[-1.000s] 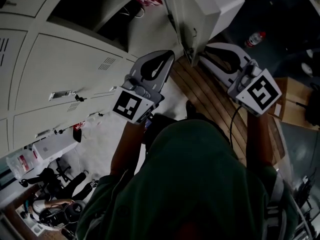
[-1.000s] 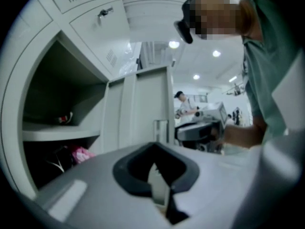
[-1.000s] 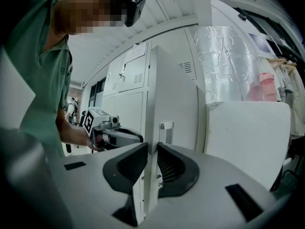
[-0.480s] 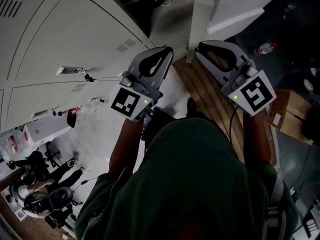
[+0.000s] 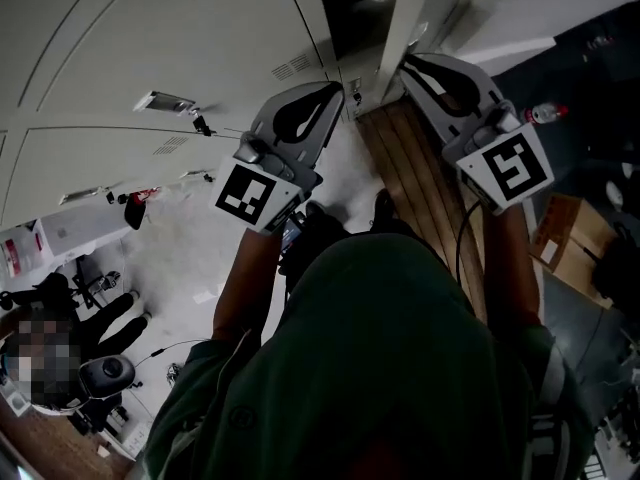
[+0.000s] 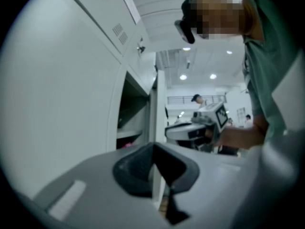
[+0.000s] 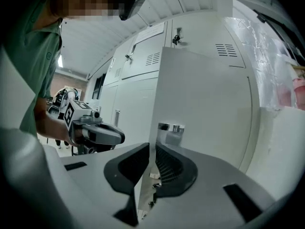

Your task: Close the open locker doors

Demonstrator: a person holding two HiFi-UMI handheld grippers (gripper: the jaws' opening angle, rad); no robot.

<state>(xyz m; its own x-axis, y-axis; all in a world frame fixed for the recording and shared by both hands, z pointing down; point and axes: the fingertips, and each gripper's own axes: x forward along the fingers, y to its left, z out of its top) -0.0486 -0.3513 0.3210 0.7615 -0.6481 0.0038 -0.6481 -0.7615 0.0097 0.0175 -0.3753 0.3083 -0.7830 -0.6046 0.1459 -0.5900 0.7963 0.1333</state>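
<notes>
Pale grey steel forms the locker door (image 7: 205, 104), which stands open, swung out from the bank of lockers (image 5: 150, 38). Its free edge runs upright between the jaws of my right gripper (image 7: 151, 168). Those jaws have just been closing. The ribbed pads (image 7: 167, 168) sit against both faces of the edge, with no gap that I can make out. A metal latch fitting (image 7: 170, 128) sits on the door's face just beyond the pads.

My left gripper (image 6: 153, 159) has its tips drawn together with nothing between them. It is held level beside the right one, near the same door edge but apart from it.

In the head view both grippers sit side by side above a strip of wooden floor (image 5: 415, 178), with the lockers to the left. A plastic bottle (image 5: 548, 113) and a cardboard box (image 5: 570, 238) lie on the dark floor to the right, well apart from the door.
</notes>
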